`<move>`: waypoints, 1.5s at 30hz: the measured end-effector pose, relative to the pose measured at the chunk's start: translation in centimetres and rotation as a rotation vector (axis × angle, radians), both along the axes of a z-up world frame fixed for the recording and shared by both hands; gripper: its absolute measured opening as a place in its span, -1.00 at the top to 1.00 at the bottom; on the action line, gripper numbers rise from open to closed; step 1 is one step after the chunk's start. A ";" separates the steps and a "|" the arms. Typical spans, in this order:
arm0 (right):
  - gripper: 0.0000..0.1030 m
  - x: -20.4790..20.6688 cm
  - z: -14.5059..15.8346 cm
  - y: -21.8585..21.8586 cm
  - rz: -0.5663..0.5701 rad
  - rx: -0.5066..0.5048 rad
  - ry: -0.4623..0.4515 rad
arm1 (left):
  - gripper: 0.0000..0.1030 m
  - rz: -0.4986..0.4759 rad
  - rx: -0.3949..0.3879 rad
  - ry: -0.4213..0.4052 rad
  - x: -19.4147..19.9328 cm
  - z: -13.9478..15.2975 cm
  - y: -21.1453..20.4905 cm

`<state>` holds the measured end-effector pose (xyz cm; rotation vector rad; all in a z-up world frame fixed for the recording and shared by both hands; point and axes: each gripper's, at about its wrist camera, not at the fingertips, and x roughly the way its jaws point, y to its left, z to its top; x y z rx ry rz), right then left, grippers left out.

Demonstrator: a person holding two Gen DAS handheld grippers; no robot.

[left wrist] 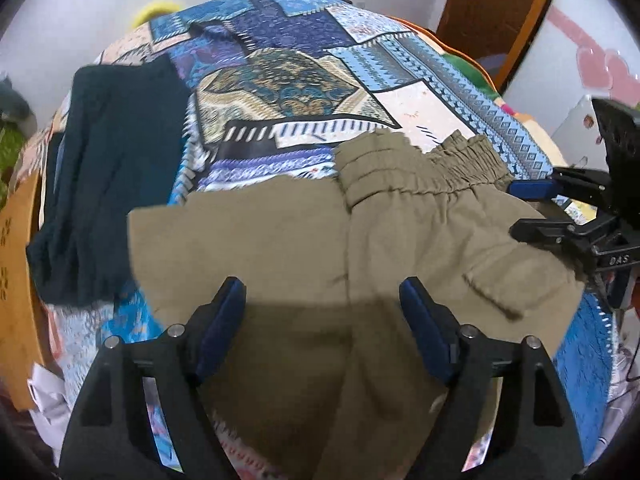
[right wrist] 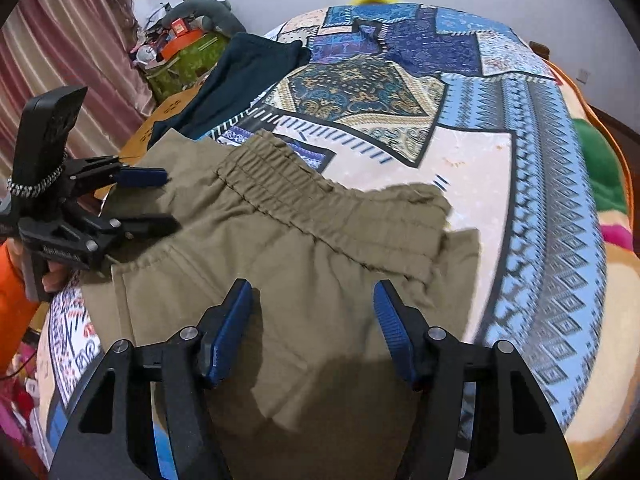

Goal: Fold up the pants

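Olive-khaki pants [left wrist: 304, 248] lie folded on a patterned blue bedspread [left wrist: 280, 80], elastic waistband [left wrist: 420, 176] toward the far right. They also show in the right wrist view [right wrist: 280, 264], waistband [right wrist: 320, 204] across the middle. My left gripper [left wrist: 322, 292] is open and empty just above the near part of the pants; it also shows in the right wrist view [right wrist: 160, 200] at the left. My right gripper [right wrist: 312, 296] is open and empty over the pants below the waistband; it also shows in the left wrist view [left wrist: 516, 210] at the right edge.
A dark teal garment [left wrist: 104, 176] lies on the bed's left side, also in the right wrist view [right wrist: 240, 76]. A wooden board [left wrist: 16, 280] borders the bed at left. A cluttered green box [right wrist: 184, 56] and pink curtain [right wrist: 60, 60] stand beyond. A wooden door [left wrist: 488, 12] is far right.
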<state>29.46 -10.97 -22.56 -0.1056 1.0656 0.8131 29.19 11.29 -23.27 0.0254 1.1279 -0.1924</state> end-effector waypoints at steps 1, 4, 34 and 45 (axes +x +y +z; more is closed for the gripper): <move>-0.09 -0.3 0.1 -0.5 -0.008 -0.003 -0.004 | -0.58 0.008 -0.013 0.000 -0.3 0.0 0.5; -0.09 -0.8 0.2 -1.4 -0.031 -0.028 -0.022 | -0.58 0.031 -0.036 -0.001 -1.6 0.1 1.5; -0.15 -4.6 0.9 -7.4 -0.222 -0.068 -0.035 | -0.55 0.242 0.049 -0.024 -7.9 2.7 4.9; -0.27 -2.9 2.8 -5.7 -0.227 0.004 -0.087 | -0.55 0.280 -0.115 0.021 -4.4 1.9 4.8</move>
